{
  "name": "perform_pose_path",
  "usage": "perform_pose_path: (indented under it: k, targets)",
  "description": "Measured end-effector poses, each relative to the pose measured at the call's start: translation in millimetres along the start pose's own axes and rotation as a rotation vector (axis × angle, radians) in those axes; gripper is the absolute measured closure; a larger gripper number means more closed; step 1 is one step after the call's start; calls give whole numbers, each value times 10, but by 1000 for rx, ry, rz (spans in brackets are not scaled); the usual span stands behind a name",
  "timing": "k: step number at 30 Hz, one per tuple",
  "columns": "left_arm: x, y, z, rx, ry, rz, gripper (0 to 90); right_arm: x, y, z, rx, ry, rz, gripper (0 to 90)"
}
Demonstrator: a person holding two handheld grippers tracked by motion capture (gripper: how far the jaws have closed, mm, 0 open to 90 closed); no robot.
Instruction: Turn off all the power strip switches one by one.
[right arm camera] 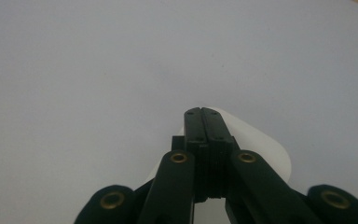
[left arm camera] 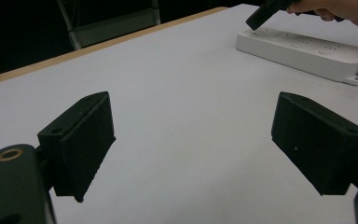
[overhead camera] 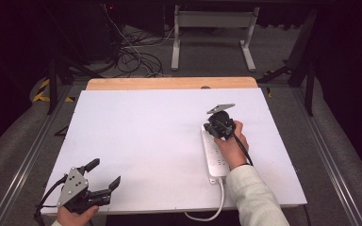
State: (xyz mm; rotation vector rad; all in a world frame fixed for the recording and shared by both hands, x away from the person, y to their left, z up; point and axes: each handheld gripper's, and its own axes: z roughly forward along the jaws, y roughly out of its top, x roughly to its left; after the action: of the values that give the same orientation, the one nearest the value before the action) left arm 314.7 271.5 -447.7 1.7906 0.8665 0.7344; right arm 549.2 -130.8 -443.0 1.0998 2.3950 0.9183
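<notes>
A white power strip (overhead camera: 215, 155) lies on the white table top (overhead camera: 146, 132) at the right, its cord running off the near edge. My right gripper (overhead camera: 210, 127) is shut with nothing between its jaws, and its tips point down over the strip's far end (right arm camera: 261, 140). In the left gripper view the strip (left arm camera: 303, 49) lies at the upper right with the right gripper (left arm camera: 261, 16) above it. My left gripper (overhead camera: 104, 175) rests at the table's near left corner, open wide and empty; its pads (left arm camera: 81, 140) frame bare table.
A wooden strip (overhead camera: 169, 83) edges the table's far side. Beyond it are a white desk frame (overhead camera: 212, 33) and loose cables (overhead camera: 132, 56) on the floor. Metal rails (overhead camera: 33, 150) run along both sides of the table.
</notes>
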Motion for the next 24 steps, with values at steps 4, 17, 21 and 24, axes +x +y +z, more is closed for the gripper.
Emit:
perform_pose_path:
  k: [4, 17, 21, 24]
  targets:
    - [-9, 0, 0, -1, 0, -5, 138, 7, -12, 26, 12, -3, 0, 900]
    - [-5, 2, -10, -5, 1, -4, 137, -2, -59, 58, 5, -12, 19, 900]
    - [-11, 2, -8, -4, -1, -4, 137, 10, -55, 61, 6, -8, 10, 900]
    - [-9, 2, -10, -5, -1, -3, 137, 11, -53, 64, 5, -9, 12, 900]
